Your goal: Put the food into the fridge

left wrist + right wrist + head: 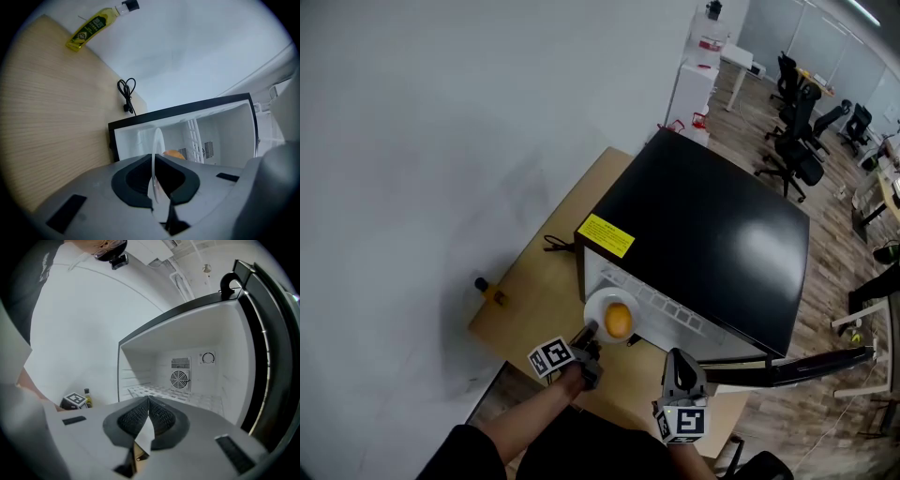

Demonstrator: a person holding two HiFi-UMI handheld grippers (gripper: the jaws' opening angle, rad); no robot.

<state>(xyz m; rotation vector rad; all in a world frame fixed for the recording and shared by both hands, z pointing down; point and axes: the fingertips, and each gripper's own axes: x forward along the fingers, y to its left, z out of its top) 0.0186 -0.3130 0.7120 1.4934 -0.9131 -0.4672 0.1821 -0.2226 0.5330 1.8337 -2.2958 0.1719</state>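
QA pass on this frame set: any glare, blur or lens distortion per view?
Head view: sharp, soft glare patch on the fridge's black top. Left gripper view: heavy fisheye, black corners; left claw body near the lens is soft, the plate it grips edge-on is crisp. Right gripper view: same vignette, fridge interior evenly lit, fan sharp.

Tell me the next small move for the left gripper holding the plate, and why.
Probably ease the left gripper forward so the plate enters the open fridge. Its jaws clamp the plate's rim, the orange food sits on the plate, and the fridge's white interior lies straight ahead of it.
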